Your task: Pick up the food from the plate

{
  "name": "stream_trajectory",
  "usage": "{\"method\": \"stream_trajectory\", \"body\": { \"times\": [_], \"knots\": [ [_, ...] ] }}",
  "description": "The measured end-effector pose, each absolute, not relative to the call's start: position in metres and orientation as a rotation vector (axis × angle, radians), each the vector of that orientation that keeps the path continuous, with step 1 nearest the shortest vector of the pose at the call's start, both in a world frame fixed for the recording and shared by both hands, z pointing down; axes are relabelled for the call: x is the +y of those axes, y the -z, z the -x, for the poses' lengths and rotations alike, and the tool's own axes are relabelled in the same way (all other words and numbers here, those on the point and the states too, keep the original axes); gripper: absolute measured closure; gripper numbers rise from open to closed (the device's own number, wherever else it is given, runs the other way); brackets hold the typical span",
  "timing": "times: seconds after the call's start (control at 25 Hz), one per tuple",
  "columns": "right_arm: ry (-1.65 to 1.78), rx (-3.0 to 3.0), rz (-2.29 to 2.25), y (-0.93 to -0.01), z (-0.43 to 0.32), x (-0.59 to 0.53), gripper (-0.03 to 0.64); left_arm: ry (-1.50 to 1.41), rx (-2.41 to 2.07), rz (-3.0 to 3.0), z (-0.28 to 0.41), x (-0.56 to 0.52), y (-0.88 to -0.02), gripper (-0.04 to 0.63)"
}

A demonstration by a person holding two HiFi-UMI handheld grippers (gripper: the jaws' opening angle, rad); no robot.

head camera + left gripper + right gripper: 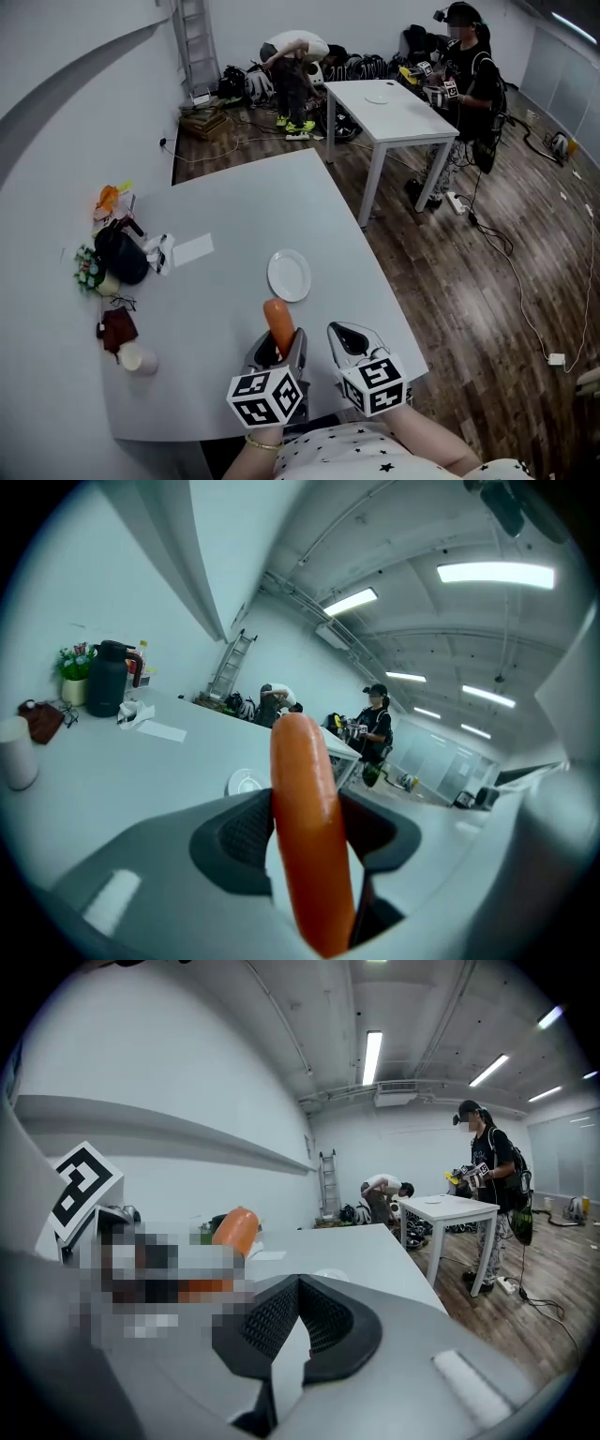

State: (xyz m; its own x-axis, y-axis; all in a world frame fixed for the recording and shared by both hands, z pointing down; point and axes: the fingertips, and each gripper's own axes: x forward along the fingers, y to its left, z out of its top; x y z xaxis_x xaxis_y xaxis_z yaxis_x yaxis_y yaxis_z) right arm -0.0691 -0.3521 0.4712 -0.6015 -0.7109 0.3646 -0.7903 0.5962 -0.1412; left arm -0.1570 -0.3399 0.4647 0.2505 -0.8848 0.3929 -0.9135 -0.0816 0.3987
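Note:
An orange sausage [278, 322] stands upright between the jaws of my left gripper [278, 352], which is shut on it and held above the near part of the grey table [234, 206]. In the left gripper view the sausage [307, 855] fills the gap between the two dark pads [246, 834]. The round white plate [289, 275] lies just beyond it with nothing on it. My right gripper [343, 332] hovers beside the left one, its fingertips together and nothing between them. The right gripper view shows the sausage tip [234, 1227] to its left.
At the table's left edge are a black thermos jug [120, 255], a small flower pot [89, 267], a dark red pouch [118, 328], a paper cup [138, 359] and a sheet of paper [192, 249]. A second white table [394, 108] with two people stands beyond.

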Motion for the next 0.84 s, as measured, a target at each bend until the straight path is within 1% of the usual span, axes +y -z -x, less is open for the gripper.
{"method": "stream_trajectory", "body": {
  "times": [0.84],
  "knots": [
    [-0.396,-2.545,-1.229,-0.4739,0.0715,-0.3557,0.618,-0.094,-1.654,-1.959,0.1607,-0.3460,-0.4660,0.376]
  ]
}}
